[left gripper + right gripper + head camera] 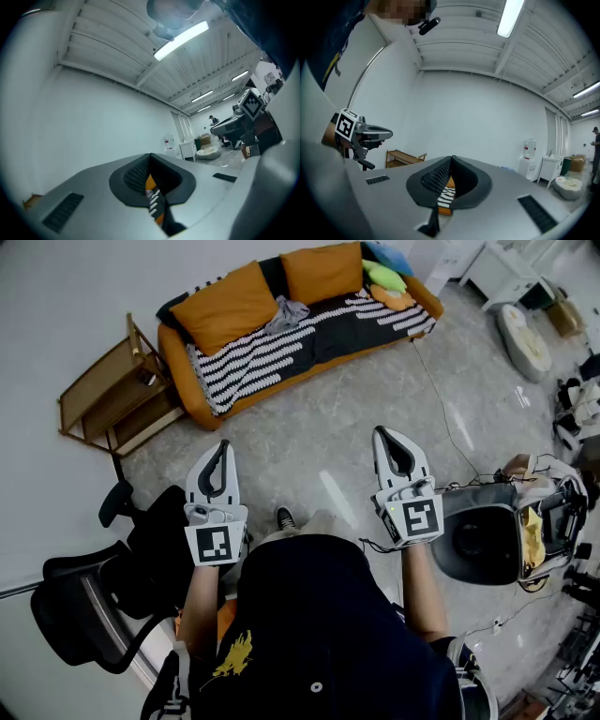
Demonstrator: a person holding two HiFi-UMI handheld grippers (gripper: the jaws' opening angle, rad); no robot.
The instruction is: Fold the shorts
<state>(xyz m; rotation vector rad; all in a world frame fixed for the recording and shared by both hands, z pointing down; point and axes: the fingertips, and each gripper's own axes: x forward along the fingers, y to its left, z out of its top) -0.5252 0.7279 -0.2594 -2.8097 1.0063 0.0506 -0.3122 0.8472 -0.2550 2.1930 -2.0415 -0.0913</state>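
A crumpled grey garment lies on the orange sofa, between its back cushions and a black-and-white striped blanket. It is too small to tell whether it is the shorts. My left gripper and right gripper are held out level side by side, pointing toward the sofa and well short of it. Both are shut with nothing between the jaws. In the left gripper view the closed tips of the left gripper frame a sliver of the sofa; the right gripper view shows the same for the right gripper.
A wooden shelf unit stands left of the sofa against the wall. A black office chair is close at my left, a grey round seat with cables at my right. A white cushion seat lies far right.
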